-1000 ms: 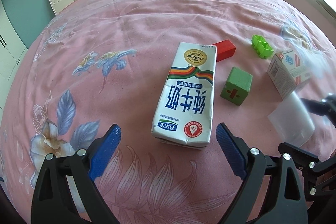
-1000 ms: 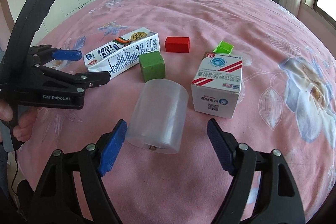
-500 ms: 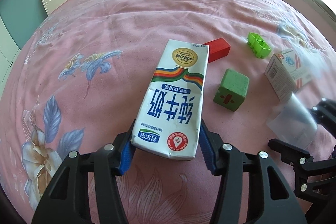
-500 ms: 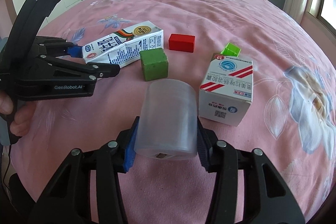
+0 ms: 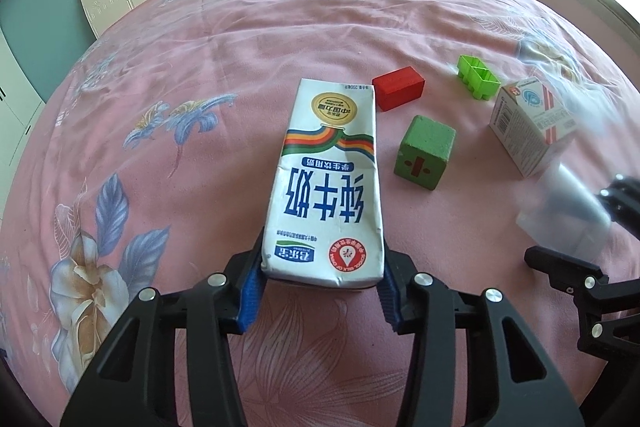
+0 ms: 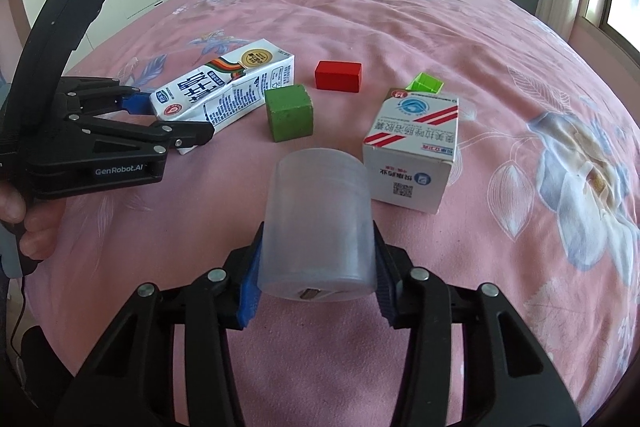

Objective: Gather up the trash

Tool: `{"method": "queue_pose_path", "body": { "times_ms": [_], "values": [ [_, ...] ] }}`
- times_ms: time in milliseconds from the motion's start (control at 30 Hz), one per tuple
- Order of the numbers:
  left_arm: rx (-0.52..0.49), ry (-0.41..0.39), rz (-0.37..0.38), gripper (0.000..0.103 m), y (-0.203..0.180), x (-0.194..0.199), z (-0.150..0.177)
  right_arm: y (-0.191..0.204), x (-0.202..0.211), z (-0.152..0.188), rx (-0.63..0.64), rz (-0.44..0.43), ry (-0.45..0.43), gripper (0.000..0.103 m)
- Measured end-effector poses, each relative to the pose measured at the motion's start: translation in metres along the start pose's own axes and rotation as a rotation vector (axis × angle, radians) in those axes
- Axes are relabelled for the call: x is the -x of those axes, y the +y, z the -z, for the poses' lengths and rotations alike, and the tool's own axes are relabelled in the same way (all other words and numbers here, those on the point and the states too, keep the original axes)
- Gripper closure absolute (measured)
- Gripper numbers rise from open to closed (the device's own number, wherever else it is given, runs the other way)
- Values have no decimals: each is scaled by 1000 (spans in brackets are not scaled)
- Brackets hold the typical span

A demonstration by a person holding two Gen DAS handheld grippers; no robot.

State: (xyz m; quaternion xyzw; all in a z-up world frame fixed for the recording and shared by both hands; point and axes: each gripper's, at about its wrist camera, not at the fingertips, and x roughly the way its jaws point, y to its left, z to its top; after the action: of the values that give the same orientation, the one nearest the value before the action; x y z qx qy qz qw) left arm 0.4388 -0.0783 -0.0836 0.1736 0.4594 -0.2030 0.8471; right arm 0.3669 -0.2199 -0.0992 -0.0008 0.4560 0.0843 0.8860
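- Both claws have just been closing: a second ago each stood wide around its target, and now the blue pads press on it.
- The left claw (image 5: 320, 291) pinches the near, bottom end of the milk carton (image 5: 328, 183), one pad on each long side. The carton points away along the pink bed (image 5: 280, 27); its near end looks slightly raised, though I cannot tell whether the far end has left the cover.
- The right claw (image 6: 316, 291) pinches the frosted plastic cup (image 6: 318, 227) near its base, the cup lying on its side with the closed end toward the camera. From the left view the same cup (image 5: 568, 211) shows as a pale blur at the right edge.
- The red block (image 6: 338, 76), the green cube (image 6: 289, 113), the bright green open-topped piece (image 6: 426, 83) and the small red-striped medicine box (image 6: 412, 147) sit untouched on the bed, apart from each other and from both claws.
- A hand (image 6: 28, 219) grips the handle of the left tool at the edge of the right view.
- My reading: two pieces of trash are now secured at once, so the picking step looks done and lifting and carrying come next. No bin shows in either view, so where they go is unknown.
- The medicine box probably counts as trash too and remains to be collected; the blocks look like toys rather than rubbish.
- The thin cup may flex or slip under the pads, so a gentle lift seems wise.
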Motion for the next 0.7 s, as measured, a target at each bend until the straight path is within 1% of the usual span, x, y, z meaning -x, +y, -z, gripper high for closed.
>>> {"method": "queue_pose_path", "body": {
  "times_ms": [367,567,700],
  "values": [
    [36,-19,-6,53,4,36,34,6,25,15,4,-9,-22,56],
    [43,-22,-22,53,4,53,51,8,37,17,2,-9,-36,56],
    [41,-29,-19,53,1,65,61,10,46,18,5,-7,-49,56]
  ]
}}
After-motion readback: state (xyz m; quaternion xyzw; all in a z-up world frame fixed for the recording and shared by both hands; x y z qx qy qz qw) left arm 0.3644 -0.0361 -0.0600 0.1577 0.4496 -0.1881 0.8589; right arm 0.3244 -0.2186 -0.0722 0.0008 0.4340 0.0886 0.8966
